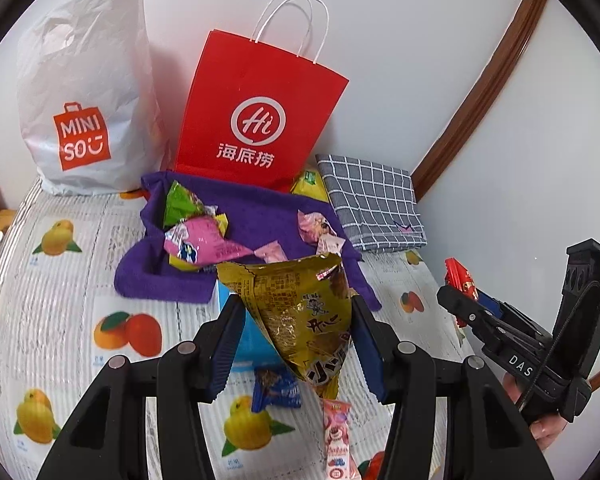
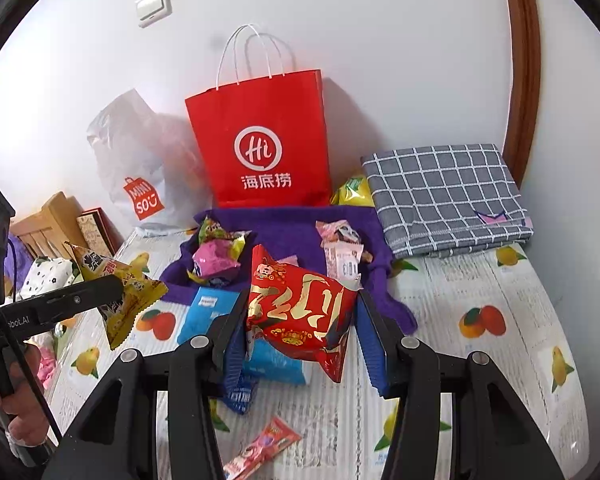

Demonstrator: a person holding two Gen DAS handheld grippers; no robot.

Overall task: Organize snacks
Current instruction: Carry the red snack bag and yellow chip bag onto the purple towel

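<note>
Snacks are held in both grippers above a fruit-printed table cover (image 1: 60,320): a crinkled gold foil snack packet (image 1: 300,320) is pinched between the pads of the left gripper (image 1: 296,320), and a puffed red foil snack packet (image 2: 300,316) is clamped by the right gripper (image 2: 300,320). Much of a light blue packet (image 2: 204,312) is hidden beneath them. A dark blue wrapper (image 1: 276,390) is partly covered, and a pink stick wrapper (image 1: 336,440) is cut off at the lower edge. More small wrapped snacks (image 1: 204,236) are seen on a rumpled purple cloth (image 1: 260,216). Behind it, a yellow-green packet (image 2: 352,190) is half hidden by a red paper carrier bag (image 1: 256,112). Its print cannot be read.
</note>
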